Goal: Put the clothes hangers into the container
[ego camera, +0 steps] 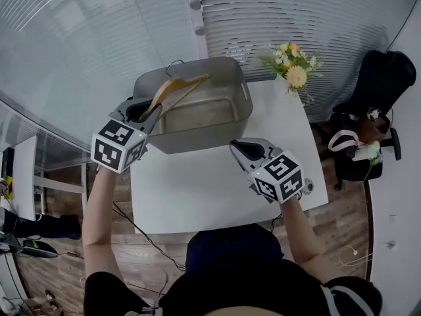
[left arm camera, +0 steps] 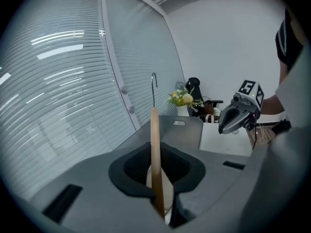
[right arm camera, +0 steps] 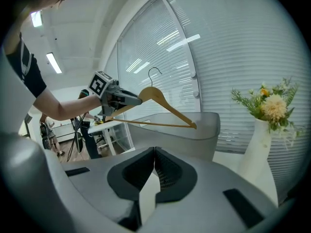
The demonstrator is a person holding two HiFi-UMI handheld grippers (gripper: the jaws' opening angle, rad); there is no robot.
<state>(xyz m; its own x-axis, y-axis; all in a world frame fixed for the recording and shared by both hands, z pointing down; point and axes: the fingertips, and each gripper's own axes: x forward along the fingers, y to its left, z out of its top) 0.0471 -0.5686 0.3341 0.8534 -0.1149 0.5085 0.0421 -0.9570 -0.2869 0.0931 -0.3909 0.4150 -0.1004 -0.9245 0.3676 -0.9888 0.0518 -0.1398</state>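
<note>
A wooden clothes hanger [ego camera: 172, 88] with a metal hook hangs tilted over the left end of the grey container [ego camera: 217, 127] at the back of the white table [ego camera: 197, 189]. My left gripper [ego camera: 150, 114] is shut on one end of it. In the left gripper view the hanger [left arm camera: 154, 130] runs straight up between the jaws, hook at the top. My right gripper [ego camera: 234, 147] hovers over the table just in front of the container, jaws together with nothing in them. The right gripper view shows the hanger [right arm camera: 160, 124] above the container's rim [right arm camera: 204, 130], with the left gripper [right arm camera: 131, 100] on it.
A white vase of flowers [ego camera: 293, 64] stands at the table's back right corner, beside the container. Window blinds run behind the table. A black chair with bags [ego camera: 375, 97] sits to the right on the wooden floor. The person's arms reach in from below.
</note>
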